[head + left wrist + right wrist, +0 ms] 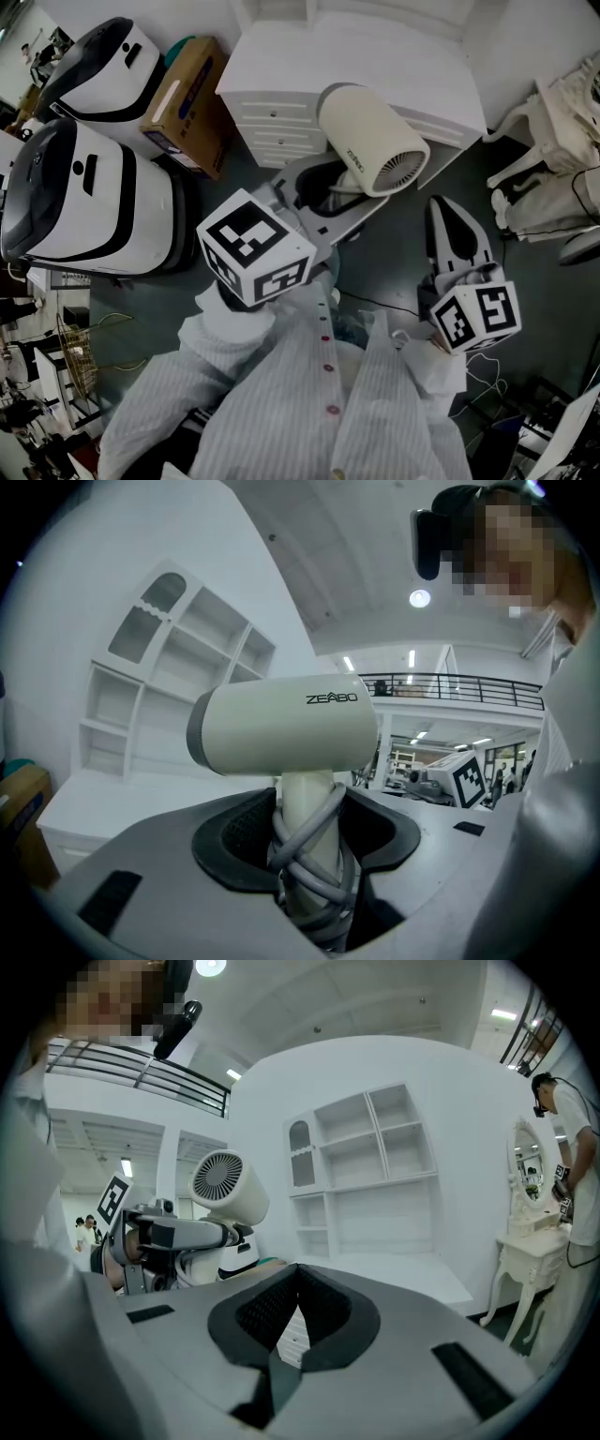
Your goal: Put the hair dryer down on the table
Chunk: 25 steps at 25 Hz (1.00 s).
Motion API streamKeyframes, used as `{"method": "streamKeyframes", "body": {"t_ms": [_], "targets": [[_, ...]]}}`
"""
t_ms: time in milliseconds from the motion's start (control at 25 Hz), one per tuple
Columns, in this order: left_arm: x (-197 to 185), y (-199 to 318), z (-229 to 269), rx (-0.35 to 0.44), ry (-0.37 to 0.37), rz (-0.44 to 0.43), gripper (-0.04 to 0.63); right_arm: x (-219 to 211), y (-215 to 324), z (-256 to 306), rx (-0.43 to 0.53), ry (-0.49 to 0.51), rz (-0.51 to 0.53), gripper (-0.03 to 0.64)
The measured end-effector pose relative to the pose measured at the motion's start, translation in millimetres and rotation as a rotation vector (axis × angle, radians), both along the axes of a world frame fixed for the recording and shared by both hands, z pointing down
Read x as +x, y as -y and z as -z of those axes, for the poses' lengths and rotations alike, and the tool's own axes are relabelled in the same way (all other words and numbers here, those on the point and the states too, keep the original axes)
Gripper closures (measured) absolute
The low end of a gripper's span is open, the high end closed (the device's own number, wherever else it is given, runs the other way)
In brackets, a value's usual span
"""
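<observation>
Findings, left to right. At far left stood two white pod-shaped machines with black bands (89, 202), and beside them a brown cardboard box (187, 94).

Next came the left tool (323, 192). Its jaws were pinching the handle (307, 799) of the cream plastic hair dryer (370, 136), over the turns of grey cord (314, 846) wound about that handle. The dryer was held in the air and rested on nothing. In the head view it overlapped the front edge of the white counter with drawers (281, 66). How high it sat above that surface could not be established.

To the right, well apart from the dryer, the right tool (442, 211) had its jaws pressed together with nothing between them.

Handling, as assessed: the shell looked rigid and smooth, probably light but top-heavy, with a bulky barrel on a narrow handle. The round barrel was judged likely to roll if set down on its curve, and the cord turns could slip under the pads. The handle, close under the barrel, was judged the sound place to grip, which is where it was held.

Orientation: the long axis of the barrel lay about level. In the head view it ran from upper left to lower right. The finned rear grille (401, 171) was at the lower right, facing the right tool, and the grey-ringed nozzle end pointed toward the counter. The handle ran back from the barrel into the jaws.
</observation>
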State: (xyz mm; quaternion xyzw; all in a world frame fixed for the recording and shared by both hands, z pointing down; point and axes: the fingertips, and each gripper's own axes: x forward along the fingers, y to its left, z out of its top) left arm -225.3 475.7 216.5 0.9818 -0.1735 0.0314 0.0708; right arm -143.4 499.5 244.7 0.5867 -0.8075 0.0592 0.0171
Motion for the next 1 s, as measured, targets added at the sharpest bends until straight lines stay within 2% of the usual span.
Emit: {"method": "streamKeyframes", "body": {"t_ms": [200,640,1000], "targets": [[11.2,39.3,-1.4,-0.015,-0.002,-0.008,0.385,11.1,36.5,-4.1,-0.021,0.002,-0.009,0.606],[50.2,164.3,-3.8,-0.047,0.035,-0.05,0.385,44.8,158.6,-2.9,-0.05,-0.001,-0.043,0.604],[50.4,244.6,-0.2,-0.038,0.027,-0.054,0.385,52.4,240.0,1.8,-0.048,-0.001,-0.063,0.605]]}}
